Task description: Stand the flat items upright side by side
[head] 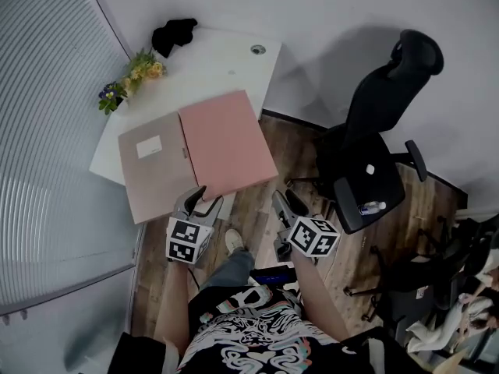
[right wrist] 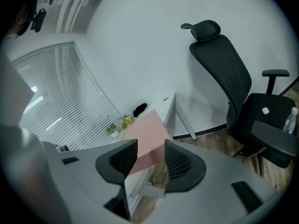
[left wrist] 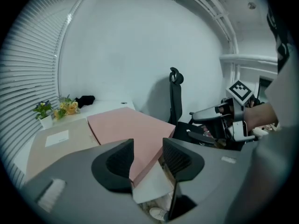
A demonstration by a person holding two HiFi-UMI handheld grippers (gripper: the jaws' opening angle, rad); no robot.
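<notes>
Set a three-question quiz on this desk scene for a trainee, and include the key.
1. True or false: the pink folder stands upright on the desk.
2. Which flat item carries the white label? A) the pink folder B) the tan folder C) both
3. Fill in: the left tongs and the right tongs both have their jaws ____, gripping nothing.
Key: 1 false, it lies flat; 2 B; 3 open.

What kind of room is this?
Most likely an office: a white desk against the wall, a black swivel chair with headrest and armrests beside it, and slatted blinds along the window side.
</notes>
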